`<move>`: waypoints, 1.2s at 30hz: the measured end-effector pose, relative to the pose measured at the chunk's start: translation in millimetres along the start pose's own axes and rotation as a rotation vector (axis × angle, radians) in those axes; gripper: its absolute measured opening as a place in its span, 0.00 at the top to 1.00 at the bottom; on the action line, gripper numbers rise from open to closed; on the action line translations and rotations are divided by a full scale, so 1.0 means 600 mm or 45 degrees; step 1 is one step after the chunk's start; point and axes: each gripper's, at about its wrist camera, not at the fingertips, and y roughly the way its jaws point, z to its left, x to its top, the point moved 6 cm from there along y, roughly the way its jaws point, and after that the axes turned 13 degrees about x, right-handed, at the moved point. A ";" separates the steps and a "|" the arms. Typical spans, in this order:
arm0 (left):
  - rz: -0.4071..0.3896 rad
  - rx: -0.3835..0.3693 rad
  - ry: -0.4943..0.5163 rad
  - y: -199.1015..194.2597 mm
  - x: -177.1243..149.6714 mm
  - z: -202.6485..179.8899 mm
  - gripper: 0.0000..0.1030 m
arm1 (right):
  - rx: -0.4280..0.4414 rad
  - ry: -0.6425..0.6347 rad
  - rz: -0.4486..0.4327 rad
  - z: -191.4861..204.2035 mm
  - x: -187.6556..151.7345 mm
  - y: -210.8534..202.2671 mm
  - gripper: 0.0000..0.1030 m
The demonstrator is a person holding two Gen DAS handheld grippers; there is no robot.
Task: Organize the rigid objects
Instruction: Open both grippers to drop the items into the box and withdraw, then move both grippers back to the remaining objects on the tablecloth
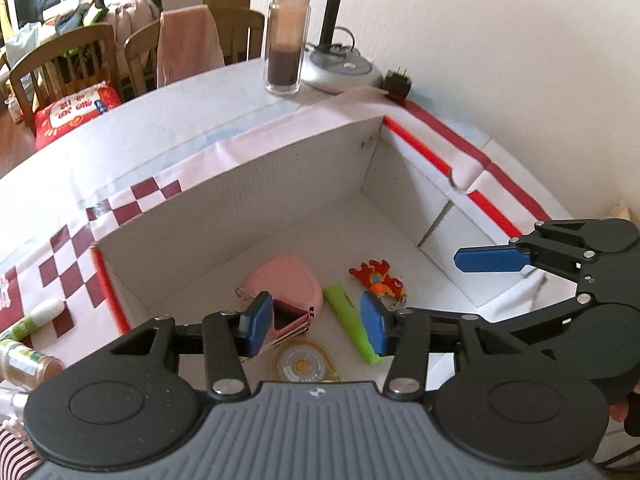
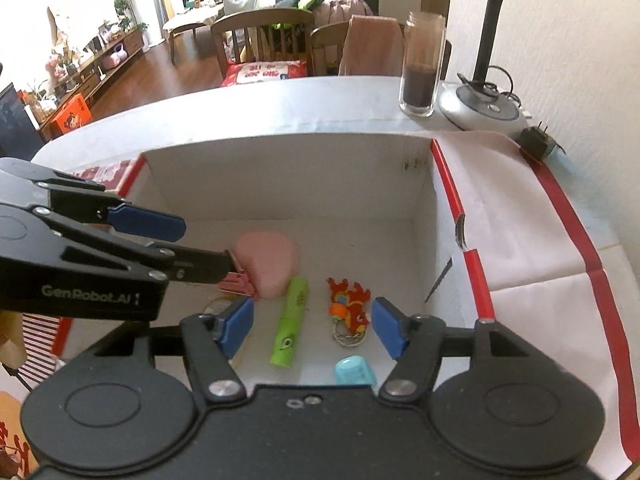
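Note:
An open white cardboard box (image 1: 240,200) stands on the table with its red-trimmed flaps folded out. On its floor lie a pink case (image 1: 288,280), a pink binder clip (image 1: 290,322), a green tube (image 2: 290,320), a red and orange keychain toy (image 2: 348,306), a round tape dispenser (image 1: 300,364) and a light blue cap (image 2: 354,370). My left gripper (image 1: 316,326) hovers over the box, open, with the clip beside its left pad and not pinched. My right gripper (image 2: 313,328) is open above the tube and the toy, touching neither.
A tall glass jar of dark powder (image 2: 420,68), a lamp base (image 2: 480,110) and a black plug (image 2: 538,144) stand behind the box near the wall. A green-white tube (image 1: 40,316) and a spice jar (image 1: 28,364) lie left of the box. Chairs stand beyond the table.

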 end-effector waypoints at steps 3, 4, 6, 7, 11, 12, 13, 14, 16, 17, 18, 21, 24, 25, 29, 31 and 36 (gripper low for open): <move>-0.032 -0.011 -0.007 -0.026 -0.008 0.013 0.54 | -0.006 -0.001 -0.024 0.021 0.001 -0.012 0.34; -0.040 -0.015 -0.011 -0.034 -0.011 0.018 0.54 | -0.006 0.001 -0.035 0.028 0.002 -0.017 0.33; -0.060 -0.024 -0.023 -0.054 -0.018 0.031 0.53 | -0.004 0.006 -0.054 0.042 0.001 -0.025 0.31; -0.070 -0.028 -0.028 -0.062 -0.021 0.037 0.51 | -0.003 0.009 -0.063 0.049 0.001 -0.028 0.28; -0.124 -0.038 -0.042 -0.101 -0.038 0.066 0.46 | 0.002 0.022 -0.096 0.081 -0.003 -0.038 0.25; -0.134 -0.040 -0.044 -0.110 -0.043 0.073 0.46 | 0.001 0.022 -0.103 0.090 -0.004 -0.040 0.24; -0.143 -0.042 -0.047 -0.118 -0.048 0.080 0.46 | 0.002 0.021 -0.112 0.100 -0.004 -0.042 0.23; -0.150 -0.044 -0.053 -0.126 -0.053 0.089 0.46 | 0.004 0.022 -0.121 0.109 -0.005 -0.045 0.22; -0.163 -0.045 -0.062 -0.141 -0.064 0.106 0.46 | 0.012 0.022 -0.140 0.131 -0.007 -0.049 0.20; -0.171 -0.044 -0.066 -0.150 -0.071 0.116 0.46 | 0.013 0.019 -0.148 0.141 -0.007 -0.050 0.19; -0.178 -0.041 -0.070 -0.157 -0.078 0.125 0.46 | 0.012 0.017 -0.156 0.152 -0.008 -0.052 0.18; -0.203 -0.032 -0.085 -0.180 -0.098 0.155 0.39 | 0.023 0.013 -0.181 0.189 -0.013 -0.056 0.16; -0.249 0.007 -0.107 -0.203 -0.119 0.190 0.38 | 0.030 -0.003 -0.203 0.224 -0.018 -0.057 0.14; -0.256 0.012 -0.113 -0.210 -0.126 0.201 0.38 | 0.031 -0.006 -0.208 0.234 -0.019 -0.057 0.14; -0.292 0.046 -0.134 -0.232 -0.154 0.252 0.38 | 0.028 -0.013 -0.234 0.272 -0.022 -0.054 0.12; -0.302 0.055 -0.149 -0.241 -0.167 0.278 0.38 | 0.034 -0.012 -0.247 0.289 -0.024 -0.052 0.07; -0.330 0.080 -0.185 -0.253 -0.196 0.336 0.30 | 0.040 -0.026 -0.264 0.337 -0.034 -0.045 0.03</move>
